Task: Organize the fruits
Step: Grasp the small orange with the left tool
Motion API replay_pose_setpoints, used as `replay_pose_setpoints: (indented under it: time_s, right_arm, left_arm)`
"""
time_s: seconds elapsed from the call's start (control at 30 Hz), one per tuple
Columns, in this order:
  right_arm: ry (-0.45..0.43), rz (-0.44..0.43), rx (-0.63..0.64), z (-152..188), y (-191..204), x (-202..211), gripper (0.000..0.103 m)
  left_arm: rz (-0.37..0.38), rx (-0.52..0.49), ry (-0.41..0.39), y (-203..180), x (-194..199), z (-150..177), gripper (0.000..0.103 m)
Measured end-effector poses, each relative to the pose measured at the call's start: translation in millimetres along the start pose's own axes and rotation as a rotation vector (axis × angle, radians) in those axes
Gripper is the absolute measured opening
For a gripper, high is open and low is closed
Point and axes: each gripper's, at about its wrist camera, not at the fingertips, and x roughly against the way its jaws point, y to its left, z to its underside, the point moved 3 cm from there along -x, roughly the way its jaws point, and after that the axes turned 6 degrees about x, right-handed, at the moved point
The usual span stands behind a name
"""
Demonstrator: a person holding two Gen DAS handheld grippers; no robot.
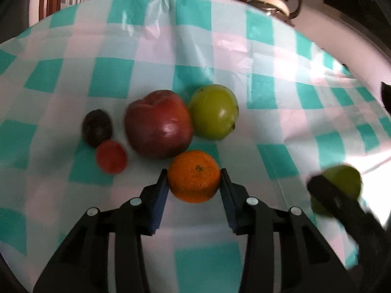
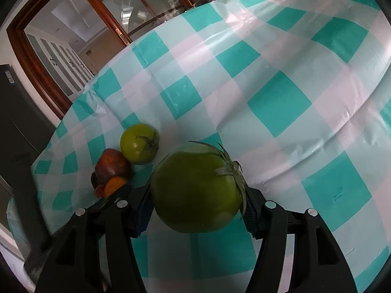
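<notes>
- orange mandarin (image 1: 194, 176), just before the red apple (image 1: 157, 124)
- smaller green tomato (image 1: 213, 115) beside the apple
- large green tomato (image 2: 196, 187), calyx sideways

A tight cluster of fruit is found near the middle of the counter (image 1: 220, 48), covered in a teal-and-white checked plastic cloth. The way straight ahead of the left tool (image 1: 194, 178) is blocked by a large dark red apple (image 1: 157, 124) and a round green tomato (image 1: 213, 112), which touch each other. To their left the gap is narrowed by a small dark plum-like fruit (image 1: 97, 128) and a small red fruit (image 1: 111, 156). Open cloth is seen on the far side and to the right of the cluster. A metal kettle (image 1: 271, 2) stands past the far right edge.
</notes>
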Motion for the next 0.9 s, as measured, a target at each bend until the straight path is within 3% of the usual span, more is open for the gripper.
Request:
replay_pose_setpoints:
  time_s: [0.2, 0.33, 0.47, 0.63, 0.9]
  right_arm:
    - [0.004, -0.018, 0.034, 1, 6, 1, 0.060]
    - [0.003, -0.035, 0.063, 3, 11, 2, 0.060]
    - [0.005, -0.052, 0.069, 3, 13, 2, 0.060]
    - [0.016, -0.078, 0.083, 4, 18, 0, 0.060]
    - [0.037, -0.102, 0.098, 5, 21, -3, 0.060]
  left_arm:
    - [0.047, 0.041, -0.056, 48, 59, 35, 0.042]
    - [0.029, 0.103, -0.062, 82, 80, 50, 0.042]
    - [0.024, 0.133, -0.044, 94, 82, 53, 0.042]
    - [0.040, 0.081, -0.034, 83, 81, 55, 0.042]
    - [0.053, 0.129, 0.031, 92, 69, 56, 0.042]
